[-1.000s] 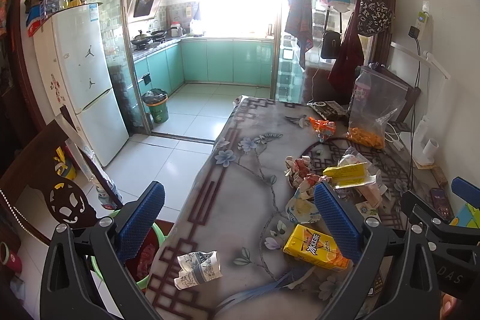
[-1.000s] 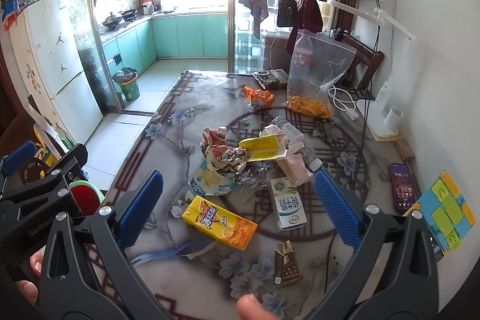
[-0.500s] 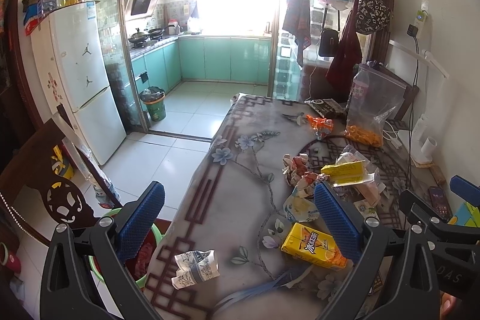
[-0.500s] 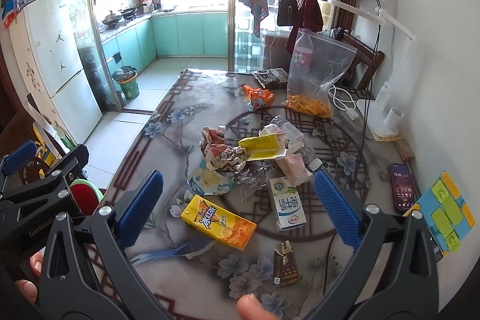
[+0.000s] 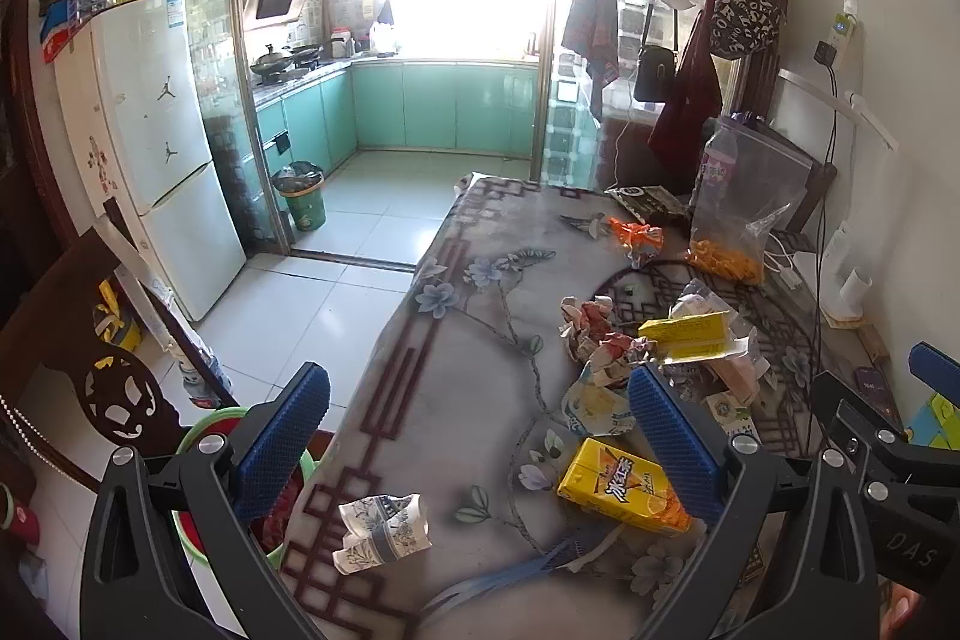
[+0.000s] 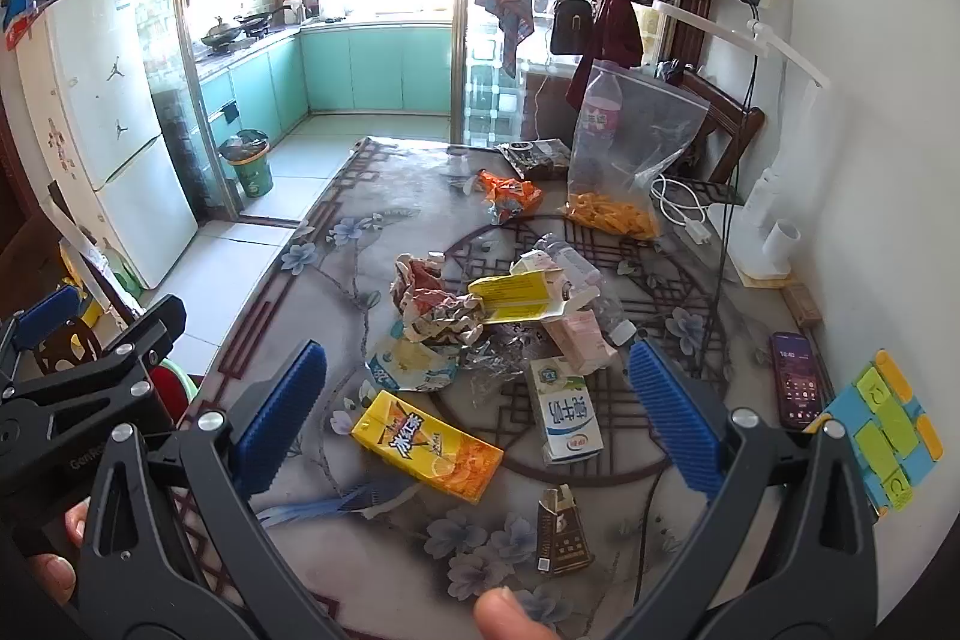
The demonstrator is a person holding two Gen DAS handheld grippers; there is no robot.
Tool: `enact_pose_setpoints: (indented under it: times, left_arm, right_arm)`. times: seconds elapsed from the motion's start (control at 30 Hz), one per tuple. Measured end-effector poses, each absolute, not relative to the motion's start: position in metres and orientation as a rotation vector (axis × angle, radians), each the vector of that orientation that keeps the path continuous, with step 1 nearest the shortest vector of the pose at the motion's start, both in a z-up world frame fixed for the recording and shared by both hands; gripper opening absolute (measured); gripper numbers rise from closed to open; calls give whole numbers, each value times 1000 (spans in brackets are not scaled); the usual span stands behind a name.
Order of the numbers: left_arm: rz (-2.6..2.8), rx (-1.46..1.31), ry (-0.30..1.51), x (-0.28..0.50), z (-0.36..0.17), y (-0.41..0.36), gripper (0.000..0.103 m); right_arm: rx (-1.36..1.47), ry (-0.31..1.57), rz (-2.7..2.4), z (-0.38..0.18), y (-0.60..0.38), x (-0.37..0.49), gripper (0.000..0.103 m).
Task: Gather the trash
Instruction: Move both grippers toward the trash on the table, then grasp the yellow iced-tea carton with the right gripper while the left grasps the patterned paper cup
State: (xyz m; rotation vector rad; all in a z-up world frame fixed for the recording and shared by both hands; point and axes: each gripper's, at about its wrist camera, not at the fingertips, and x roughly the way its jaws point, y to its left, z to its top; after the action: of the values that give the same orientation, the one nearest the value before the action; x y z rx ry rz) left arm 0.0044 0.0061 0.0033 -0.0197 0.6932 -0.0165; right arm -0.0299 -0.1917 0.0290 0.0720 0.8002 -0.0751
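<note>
Left gripper: my left gripper [image 5: 480, 436] hangs above the near left part of the table [image 5: 456, 358], blue pads spread wide, nothing between them.
Right gripper: my right gripper [image 6: 477, 415] hovers over the near middle of the table, pads also wide apart and holding nothing.
Crumpled wrapper: a crumpled white and blue wrapper [image 5: 384, 523] lies alone at the near left edge of the table, below the gap of the left gripper and well apart from the other litter.
Yellow drink carton: a yellow drink carton [image 6: 427, 448] lies flat on the near middle of the table, in the gap of the right gripper's view; from the left wrist it sits just beside the right pad.
Milk carton: a white milk carton [image 6: 564, 409] lies flat just right of the yellow one.
Trash pile: a heap of crumpled paper [image 6: 435, 304], a flattened yellow box [image 6: 519, 295], a pink carton [image 6: 579, 334] and clear plastic sits mid-table, pieces touching.
Small dark box: a small brown box [image 6: 561, 532] lies near my edge, apart from the pile.
Orange wrapper: an orange wrapper [image 6: 510, 193] lies farther back.
Plastic bag: a clear bag [image 6: 630, 148] with orange snacks stands at the far right.
Phone: a phone [image 6: 795, 379] lies by the right edge.
Basin: a green basin [image 5: 201, 436] sits on the floor beside the table's near left corner.
</note>
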Motion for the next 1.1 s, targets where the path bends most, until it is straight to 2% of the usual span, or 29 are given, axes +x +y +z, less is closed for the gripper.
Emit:
enact_pose_setpoints:
  times: [0.5, 0.63, 0.73, 1.07, 1.1]
  left_arm:
    - [-16, -110, 784, 10, -30, 7, 95]
    - [77, -120, 763, 0, -42, 29, 95]
    - [174, -104, 755, -11, -56, 49, 95]
    - [320, -294, 958, -43, -118, 107, 95]
    - [320, -291, 961, -45, -121, 108, 95]
  right_arm:
    - [65, 781, -11, 13, -211, -21, 100]
    - [75, 840, 93, -23, -217, -11, 100]
    - [33, 961, 188, -62, -215, 0, 100]
    - [-253, 1165, 449, -168, -155, 28, 97]
    - [-273, 1187, 461, -176, -153, 30, 94]
